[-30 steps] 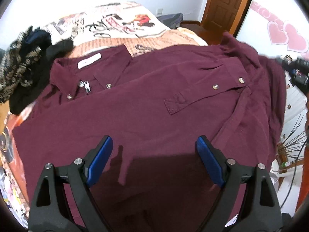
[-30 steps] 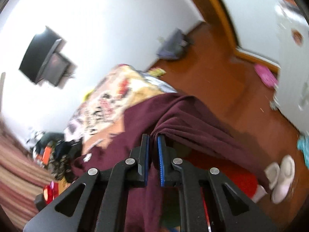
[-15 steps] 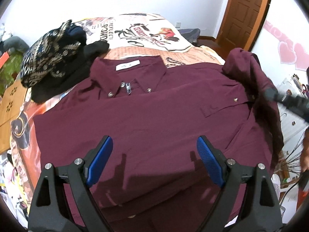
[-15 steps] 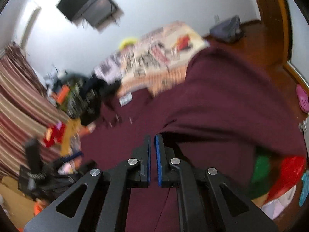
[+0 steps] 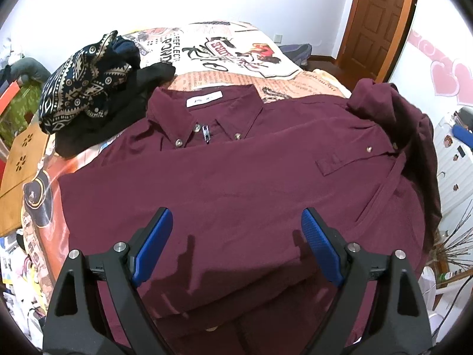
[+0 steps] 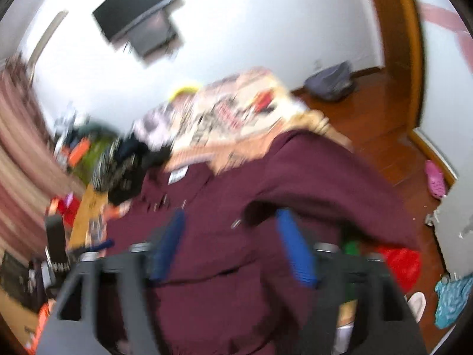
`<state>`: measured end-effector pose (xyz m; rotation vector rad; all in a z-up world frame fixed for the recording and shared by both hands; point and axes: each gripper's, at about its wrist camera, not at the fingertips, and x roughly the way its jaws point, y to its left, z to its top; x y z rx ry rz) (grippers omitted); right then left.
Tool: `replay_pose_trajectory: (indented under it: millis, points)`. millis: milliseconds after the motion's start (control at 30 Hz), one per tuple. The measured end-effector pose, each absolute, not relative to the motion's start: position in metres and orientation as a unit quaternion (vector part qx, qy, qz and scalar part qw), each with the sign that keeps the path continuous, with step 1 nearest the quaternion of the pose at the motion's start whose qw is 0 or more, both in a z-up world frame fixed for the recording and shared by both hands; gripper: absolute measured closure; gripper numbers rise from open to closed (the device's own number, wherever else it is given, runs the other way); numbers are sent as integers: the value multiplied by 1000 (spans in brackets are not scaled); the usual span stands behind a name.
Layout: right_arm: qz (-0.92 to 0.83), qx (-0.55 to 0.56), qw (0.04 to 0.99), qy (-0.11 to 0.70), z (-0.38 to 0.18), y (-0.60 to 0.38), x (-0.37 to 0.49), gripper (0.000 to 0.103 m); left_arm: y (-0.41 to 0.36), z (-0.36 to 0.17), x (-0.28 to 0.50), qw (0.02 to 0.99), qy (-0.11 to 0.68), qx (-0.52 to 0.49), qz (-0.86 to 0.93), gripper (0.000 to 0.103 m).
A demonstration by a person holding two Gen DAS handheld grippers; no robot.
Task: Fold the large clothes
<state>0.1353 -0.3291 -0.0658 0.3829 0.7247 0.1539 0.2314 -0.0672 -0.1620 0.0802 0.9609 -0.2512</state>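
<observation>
A large maroon button shirt (image 5: 230, 183) lies front up on the bed, collar and white label toward the far side. Its right sleeve is folded in over the body, with a bunched heap at the right shoulder (image 5: 381, 100). My left gripper (image 5: 236, 222) is open and empty, hovering above the shirt's lower middle. In the blurred right wrist view my right gripper (image 6: 233, 222) is open and empty above the shirt (image 6: 224, 281), with the folded sleeve (image 6: 325, 177) beyond its fingers.
A pile of dark and patterned clothes (image 5: 88, 88) lies at the far left of the bed, next to the collar. The printed bedspread (image 5: 224, 50) shows beyond the shirt. A wooden door (image 5: 381, 17) and floor are at the right; clutter lies beside the bed's left.
My right gripper has opened and let go of the sleeve, which now lies folded over the shirt. My left gripper has drawn back and turned left; more of the collar side shows.
</observation>
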Motion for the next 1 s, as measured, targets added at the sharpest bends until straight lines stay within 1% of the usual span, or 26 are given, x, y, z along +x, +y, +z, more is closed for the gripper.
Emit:
replay_pose_trajectory:
  millis: [67,167,300,500,667,700,733,767,833,867,900,1000]
  points:
    - [52,202,916,344,-63,-339,133,29,-71,-160,234,880,458,38,-121,14]
    - [23,262,898,352,-78,-369,132,28,-76,-157,237,881,455,41,-122,14]
    - [-11,358,855,376,-120,-407,137,28,-81,-153,239,883,452,43,-121,14]
    - [-41,499,777,383,-185,-447,145,28,-84,-153,242,881,455,40,-119,14]
    - [-63,535,753,377,-212,-459,154,29,-83,-156,247,879,462,41,-113,14]
    - [-69,527,760,373,-213,-458,159,32,-83,-158,249,879,463,42,-110,14]
    - [-78,517,768,371,-211,-459,161,41,-83,-158,248,879,463,44,-108,14]
    - [-86,506,774,371,-209,-459,163,48,-83,-159,249,879,462,47,-104,14]
    - [-98,491,781,374,-208,-461,171,76,-82,-159,250,881,460,51,-100,14]
    - [-102,485,782,378,-207,-461,176,83,-81,-159,250,881,459,52,-98,14]
    - [-99,476,786,382,-204,-462,181,93,-80,-159,249,882,458,53,-97,14]
    - [-101,443,810,371,-182,-465,180,95,-75,-155,248,886,452,49,-95,14]
